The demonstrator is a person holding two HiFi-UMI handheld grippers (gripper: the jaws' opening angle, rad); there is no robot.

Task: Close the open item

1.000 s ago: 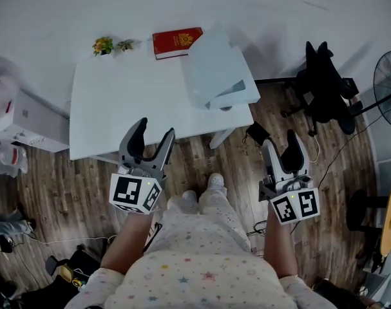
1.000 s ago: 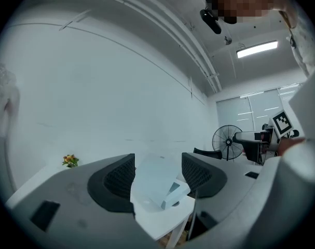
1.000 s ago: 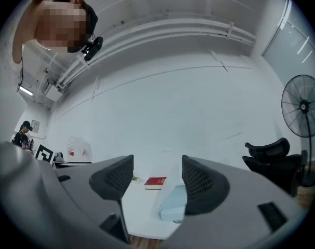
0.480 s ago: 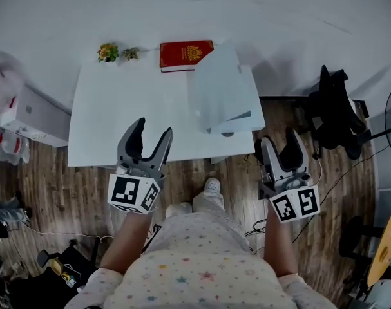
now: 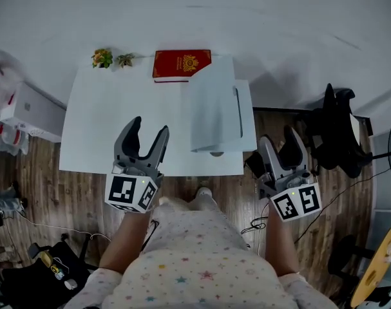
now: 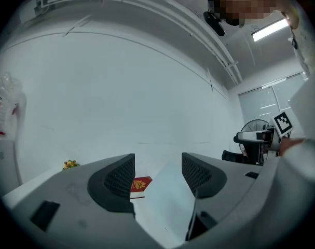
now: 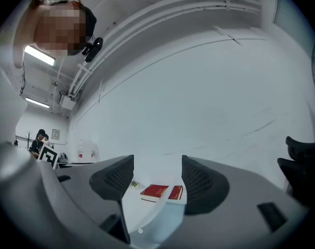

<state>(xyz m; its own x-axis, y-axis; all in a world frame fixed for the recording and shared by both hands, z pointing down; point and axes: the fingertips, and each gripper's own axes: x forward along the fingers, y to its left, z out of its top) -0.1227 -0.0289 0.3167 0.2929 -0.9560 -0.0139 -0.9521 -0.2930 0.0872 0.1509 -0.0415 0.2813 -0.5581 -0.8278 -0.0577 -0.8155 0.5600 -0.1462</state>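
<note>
— Where does the open laptop [image 5: 214, 108] sit?
— On the right of the white table [image 5: 118, 102], with a red book [image 5: 181, 64] just behind it and a dark chair [image 5: 340, 131] off to the right.
— And the grippers?
— The left gripper [image 5: 149, 126] and right gripper [image 5: 279, 136] both gape wide and hold nothing, at the table's near edge.

A white table [image 5: 111, 108] stands against a pale wall [image 5: 259, 18] on a dark wooden floor [image 5: 53, 192]. A black chair [image 5: 340, 134] sits to its right. A ceiling strip light [image 6: 270, 29] glows overhead.
</note>
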